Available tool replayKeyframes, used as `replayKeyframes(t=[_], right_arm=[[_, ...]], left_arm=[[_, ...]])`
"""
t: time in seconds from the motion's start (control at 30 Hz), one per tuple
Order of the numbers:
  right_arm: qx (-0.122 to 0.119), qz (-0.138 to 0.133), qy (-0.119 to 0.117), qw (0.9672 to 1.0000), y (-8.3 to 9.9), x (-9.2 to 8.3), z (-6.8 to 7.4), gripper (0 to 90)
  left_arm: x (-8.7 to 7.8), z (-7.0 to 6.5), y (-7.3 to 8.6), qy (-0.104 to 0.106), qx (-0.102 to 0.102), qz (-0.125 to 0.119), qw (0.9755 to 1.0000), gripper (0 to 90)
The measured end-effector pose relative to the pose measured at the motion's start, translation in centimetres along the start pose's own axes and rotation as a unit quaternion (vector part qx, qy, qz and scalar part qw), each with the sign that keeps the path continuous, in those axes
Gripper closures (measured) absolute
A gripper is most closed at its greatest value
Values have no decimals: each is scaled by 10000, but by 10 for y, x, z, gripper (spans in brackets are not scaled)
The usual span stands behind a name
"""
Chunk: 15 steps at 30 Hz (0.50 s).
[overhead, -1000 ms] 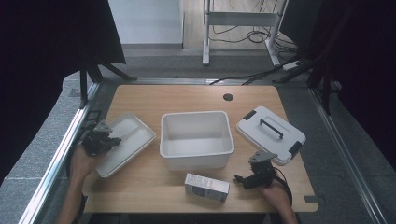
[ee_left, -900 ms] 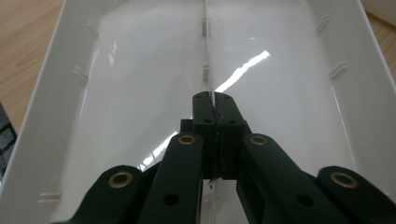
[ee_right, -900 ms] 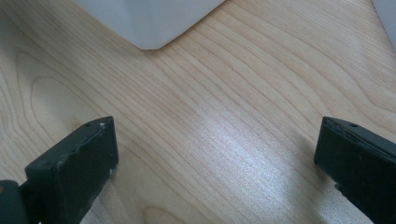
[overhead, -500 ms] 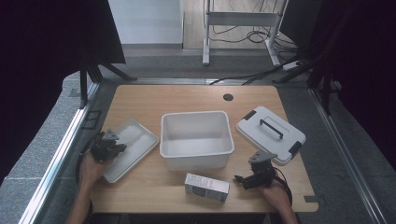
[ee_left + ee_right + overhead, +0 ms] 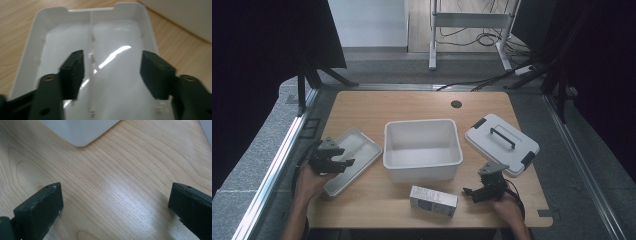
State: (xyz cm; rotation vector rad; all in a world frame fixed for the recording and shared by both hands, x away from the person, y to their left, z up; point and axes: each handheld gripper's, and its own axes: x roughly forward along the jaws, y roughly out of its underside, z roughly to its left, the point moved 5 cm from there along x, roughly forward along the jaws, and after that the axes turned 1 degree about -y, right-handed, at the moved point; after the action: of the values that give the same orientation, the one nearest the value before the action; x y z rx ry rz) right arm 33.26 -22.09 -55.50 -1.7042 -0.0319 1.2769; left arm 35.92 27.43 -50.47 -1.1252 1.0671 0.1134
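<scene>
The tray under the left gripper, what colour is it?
White. The tray shows best in the left gripper view, glossy with a thin ridge down its middle.

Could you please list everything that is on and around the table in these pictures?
Tray: one, white, shallow, flat on the table's left part, under the left gripper.
Bin: one, white, open, mid-table.
Lid: one, white with dark handle and clips, right of the bin.
Carton: one, small, grey and white, near front edge.
Table: one, light wood, with a dark round hole at the back.
Metal stand: one, pale, with cables, on the floor behind.
Left gripper: one, black, fingers apart above the tray, just opened, nothing between them.
Right gripper: one, black, fingers wide apart over bare wood.
</scene>
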Motion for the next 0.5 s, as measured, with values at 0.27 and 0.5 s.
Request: replayKeyframes(t=[0.27, 0.5], right_arm=[[0, 0, 0, 10000, 0, 0, 0, 0], [-4, 0, 1, 10000, 0, 0, 0, 0]], left_arm=[[-5, -44, -17, 252, 251, -166, 9992, 126], [7, -81, -17, 511, 480, -170, 9974, 49]])
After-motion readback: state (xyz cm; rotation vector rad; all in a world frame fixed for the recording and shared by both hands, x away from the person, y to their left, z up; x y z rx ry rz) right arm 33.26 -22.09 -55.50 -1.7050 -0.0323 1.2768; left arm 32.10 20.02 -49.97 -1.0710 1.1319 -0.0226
